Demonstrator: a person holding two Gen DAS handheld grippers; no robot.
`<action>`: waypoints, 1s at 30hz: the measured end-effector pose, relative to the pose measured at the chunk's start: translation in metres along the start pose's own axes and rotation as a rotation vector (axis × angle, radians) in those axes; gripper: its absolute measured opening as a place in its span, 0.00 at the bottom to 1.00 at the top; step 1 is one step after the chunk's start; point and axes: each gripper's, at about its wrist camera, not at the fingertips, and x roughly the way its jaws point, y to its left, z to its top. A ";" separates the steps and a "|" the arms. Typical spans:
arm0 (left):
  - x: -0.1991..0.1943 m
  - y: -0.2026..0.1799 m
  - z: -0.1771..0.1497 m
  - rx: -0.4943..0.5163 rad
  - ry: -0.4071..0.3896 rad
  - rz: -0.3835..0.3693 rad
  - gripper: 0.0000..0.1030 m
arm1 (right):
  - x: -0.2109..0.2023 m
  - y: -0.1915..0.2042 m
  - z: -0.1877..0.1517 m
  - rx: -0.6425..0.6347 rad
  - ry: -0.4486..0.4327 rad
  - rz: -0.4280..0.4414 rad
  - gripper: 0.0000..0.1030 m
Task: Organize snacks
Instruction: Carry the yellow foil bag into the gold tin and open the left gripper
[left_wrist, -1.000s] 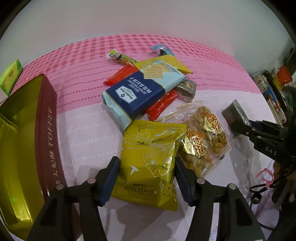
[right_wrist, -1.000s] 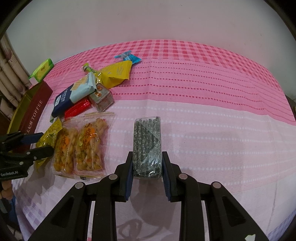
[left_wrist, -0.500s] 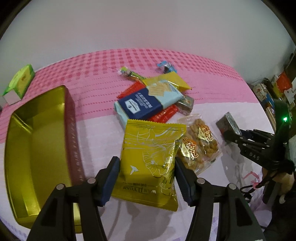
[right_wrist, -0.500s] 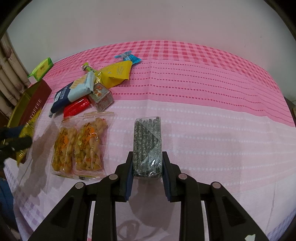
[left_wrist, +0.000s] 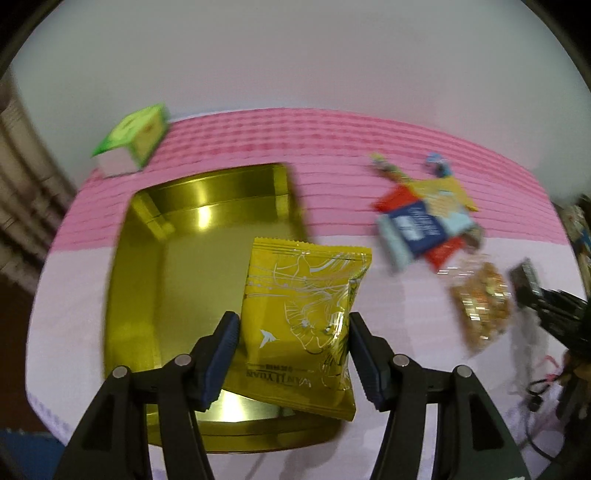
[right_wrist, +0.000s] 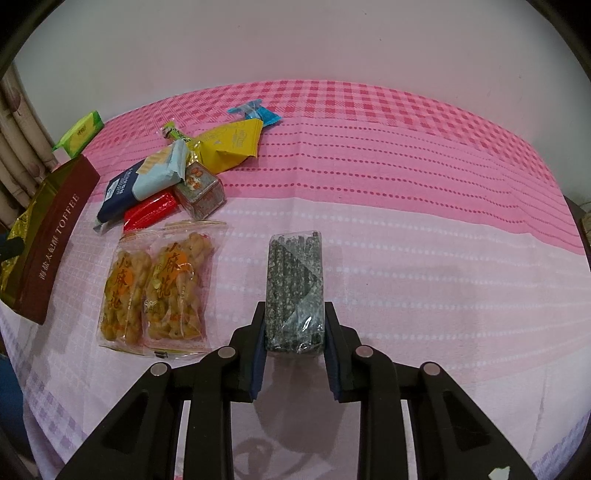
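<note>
**Two tools, each gripping a snack**

Two packets are held at once. The left tool (left_wrist: 291, 354) clamps a yellow pouch (left_wrist: 303, 325) above the open gold tin (left_wrist: 147, 273), which stands on the pink-clothed table (right_wrist: 406, 206). The right tool (right_wrist: 293, 332) pinches a dark sesame-stick pack (right_wrist: 295, 284) whose far end rests on the cloth. A twin bag of fried twists (right_wrist: 159, 288) lies just beside it, with more snacks piled near the tin.
</note>
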 end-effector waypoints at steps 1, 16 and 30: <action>0.002 0.008 -0.001 -0.013 0.005 0.017 0.59 | 0.000 0.000 0.000 -0.001 0.001 -0.003 0.23; 0.033 0.070 -0.023 -0.075 0.115 0.148 0.59 | -0.006 0.007 0.004 0.008 -0.006 -0.045 0.23; 0.044 0.075 -0.027 -0.072 0.142 0.183 0.60 | -0.037 0.047 0.019 -0.055 -0.056 -0.017 0.23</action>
